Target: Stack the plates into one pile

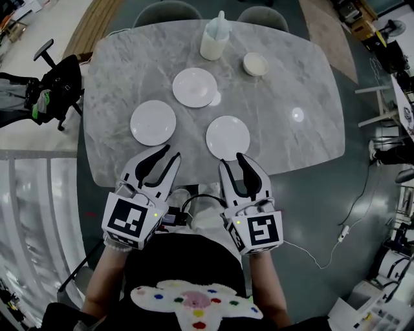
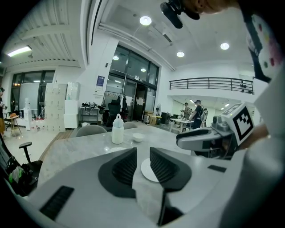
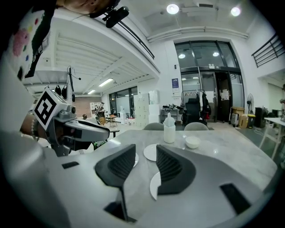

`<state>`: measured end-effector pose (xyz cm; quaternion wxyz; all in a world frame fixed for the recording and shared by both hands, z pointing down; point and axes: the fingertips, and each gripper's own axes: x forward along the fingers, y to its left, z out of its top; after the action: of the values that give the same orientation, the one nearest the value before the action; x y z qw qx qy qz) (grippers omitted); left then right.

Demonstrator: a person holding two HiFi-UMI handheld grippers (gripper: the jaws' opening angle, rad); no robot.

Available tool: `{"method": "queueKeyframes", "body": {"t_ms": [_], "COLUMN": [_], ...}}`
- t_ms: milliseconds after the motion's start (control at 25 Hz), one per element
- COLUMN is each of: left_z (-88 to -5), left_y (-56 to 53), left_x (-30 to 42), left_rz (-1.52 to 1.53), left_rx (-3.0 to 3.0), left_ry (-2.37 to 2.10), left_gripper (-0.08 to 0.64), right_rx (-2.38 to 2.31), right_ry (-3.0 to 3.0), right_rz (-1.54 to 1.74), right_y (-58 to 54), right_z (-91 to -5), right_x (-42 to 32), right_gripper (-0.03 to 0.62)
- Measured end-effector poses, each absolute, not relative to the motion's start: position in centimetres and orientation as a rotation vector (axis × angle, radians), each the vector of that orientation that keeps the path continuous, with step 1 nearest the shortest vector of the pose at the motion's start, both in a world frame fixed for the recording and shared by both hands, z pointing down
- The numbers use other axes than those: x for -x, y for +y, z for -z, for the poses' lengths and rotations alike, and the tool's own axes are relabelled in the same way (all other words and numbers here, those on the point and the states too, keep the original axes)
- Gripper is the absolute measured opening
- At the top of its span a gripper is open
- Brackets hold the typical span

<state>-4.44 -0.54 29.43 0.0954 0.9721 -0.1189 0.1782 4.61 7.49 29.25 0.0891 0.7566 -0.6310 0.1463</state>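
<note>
Three white plates lie apart on the marble table (image 1: 310, 84): a left plate (image 1: 153, 122), a far middle plate (image 1: 195, 87) and a right plate (image 1: 228, 137). My left gripper (image 1: 169, 152) hovers over the near table edge just below the left plate, open and with nothing between the jaws (image 2: 143, 153). A plate (image 2: 149, 170) shows through that gap, farther off on the table. My right gripper (image 1: 232, 160) is at the near rim of the right plate, open and empty (image 3: 146, 153). The right plate (image 3: 154, 185) lies low beside its right jaw, and the far plate (image 3: 151, 152) shows beyond.
A white bottle (image 1: 215, 37) and a small bowl (image 1: 255, 64) stand at the table's far side. Two chairs (image 1: 167, 11) are tucked in beyond it. A black office chair (image 1: 61, 84) stands to the left, and a cable (image 1: 352, 207) trails on the floor at the right.
</note>
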Motion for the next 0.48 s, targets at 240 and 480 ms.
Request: {"method": "queueKeyframes", "body": {"t_ms": [240, 480], "left_z": [-30.7, -31.8], "left_y": [0.1, 0.7], "left_x": [3.7, 2.0], "left_rz": [-0.553, -0.57], "left_rx": [-2.836, -2.802], "left_ry": [-0.354, -0.342], "left_gripper": [0.094, 0.094], "right_rx": [-2.224, -2.203], "right_ry": [-1.902, -1.914], "right_rz": [-0.45, -0.486], "right_y": [7.7, 7.9], "right_z": [-29.8, -30.8], "right_x": [-5.4, -6.6], "right_gripper": [0.13, 0.13]}}
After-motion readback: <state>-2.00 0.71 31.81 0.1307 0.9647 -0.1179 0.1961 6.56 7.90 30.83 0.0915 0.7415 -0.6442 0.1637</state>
